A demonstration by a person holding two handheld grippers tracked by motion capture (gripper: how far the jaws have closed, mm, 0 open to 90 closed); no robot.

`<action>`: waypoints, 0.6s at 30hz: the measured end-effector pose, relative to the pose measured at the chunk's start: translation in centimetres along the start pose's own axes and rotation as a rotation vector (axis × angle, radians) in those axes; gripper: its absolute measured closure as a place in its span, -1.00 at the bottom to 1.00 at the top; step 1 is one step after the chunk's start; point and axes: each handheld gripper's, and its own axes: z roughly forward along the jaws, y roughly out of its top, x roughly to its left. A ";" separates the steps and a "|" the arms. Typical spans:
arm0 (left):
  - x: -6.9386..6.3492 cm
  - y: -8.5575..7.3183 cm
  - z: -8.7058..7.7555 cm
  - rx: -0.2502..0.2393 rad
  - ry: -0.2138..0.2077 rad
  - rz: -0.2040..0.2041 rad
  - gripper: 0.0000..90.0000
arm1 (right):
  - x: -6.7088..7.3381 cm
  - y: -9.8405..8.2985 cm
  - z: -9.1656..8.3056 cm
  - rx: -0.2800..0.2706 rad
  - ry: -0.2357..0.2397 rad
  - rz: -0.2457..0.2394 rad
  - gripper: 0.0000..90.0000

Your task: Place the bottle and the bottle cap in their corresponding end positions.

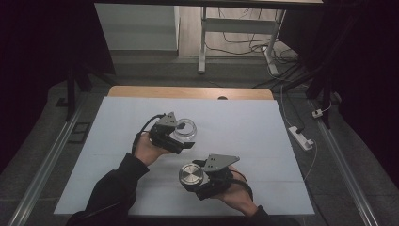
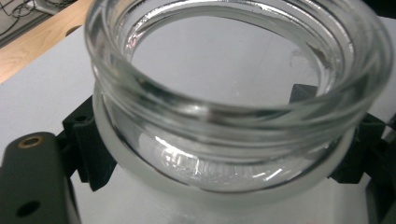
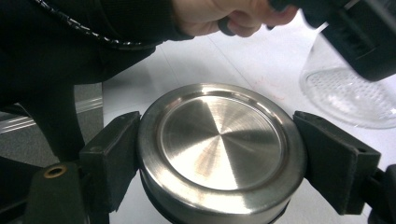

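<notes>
Left claw (image 1: 187,141) clamps the clear round glass jar (image 1: 184,129) below its threaded neck, on the white table (image 1: 244,127): rigid, slick, breakable.

Right claw (image 1: 194,181) clamps the brushed-steel round lid (image 1: 191,175) by its rim, near the jar: stiff, smooth, likely slippery.

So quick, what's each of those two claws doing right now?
Left gripper: shut on the clear round glass jar, which has no lid on.
Right gripper: shut on the round brushed-steel lid.
</notes>
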 end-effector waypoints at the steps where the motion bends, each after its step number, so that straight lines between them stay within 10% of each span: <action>1: 0.1 0.0 0.1 -0.002 0.002 -0.003 -0.67 | -0.1 -0.1 0.1 0.000 -0.002 -0.002 -0.60; 18: 2.6 0.2 2.3 0.005 0.056 -0.038 -0.67 | -1.2 -1.9 1.9 0.021 -0.032 0.035 -0.60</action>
